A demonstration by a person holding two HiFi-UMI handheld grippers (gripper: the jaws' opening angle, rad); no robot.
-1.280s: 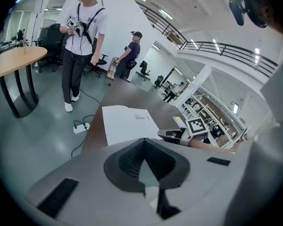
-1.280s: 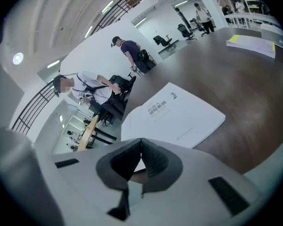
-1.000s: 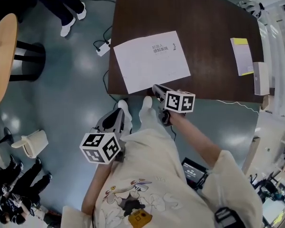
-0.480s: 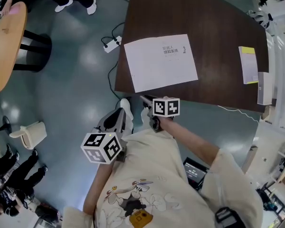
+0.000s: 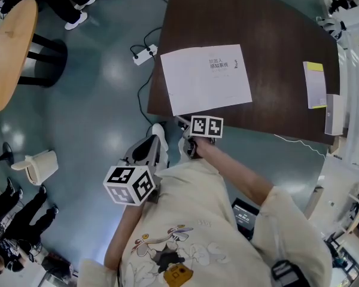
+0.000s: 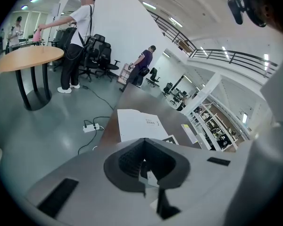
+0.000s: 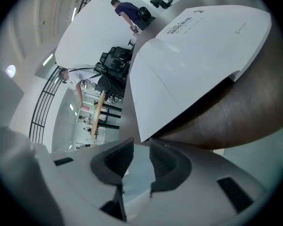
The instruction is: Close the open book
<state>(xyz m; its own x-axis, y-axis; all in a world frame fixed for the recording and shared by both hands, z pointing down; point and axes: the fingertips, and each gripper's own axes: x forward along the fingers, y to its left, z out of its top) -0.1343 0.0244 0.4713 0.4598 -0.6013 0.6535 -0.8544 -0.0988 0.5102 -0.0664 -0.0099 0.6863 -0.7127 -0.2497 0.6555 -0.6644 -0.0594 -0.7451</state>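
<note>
A white book (image 5: 206, 79) lies shut and flat on the dark brown table (image 5: 275, 34), near its front left corner. My right gripper (image 5: 182, 124) hovers just off the table's near edge, below the book's near left corner. In the right gripper view its jaws (image 7: 141, 145) stand apart with nothing between them, and the book (image 7: 193, 51) fills the space ahead. My left gripper (image 5: 146, 146) hangs lower, over the floor by the person's white shoes. Its jaws (image 6: 144, 142) meet at the tips and are empty, and the book (image 6: 139, 125) lies beyond them.
A yellow and white booklet (image 5: 314, 85) and a white box (image 5: 332, 113) lie at the table's right end. A power strip (image 5: 145, 55) with its cables lies on the floor at the left. A round wooden table (image 5: 9, 52) and several people stand at far left.
My right gripper has drawn back from the book's near corner to just off the table's edge, sinking a little. The left gripper has kept still. The book has not moved.
</note>
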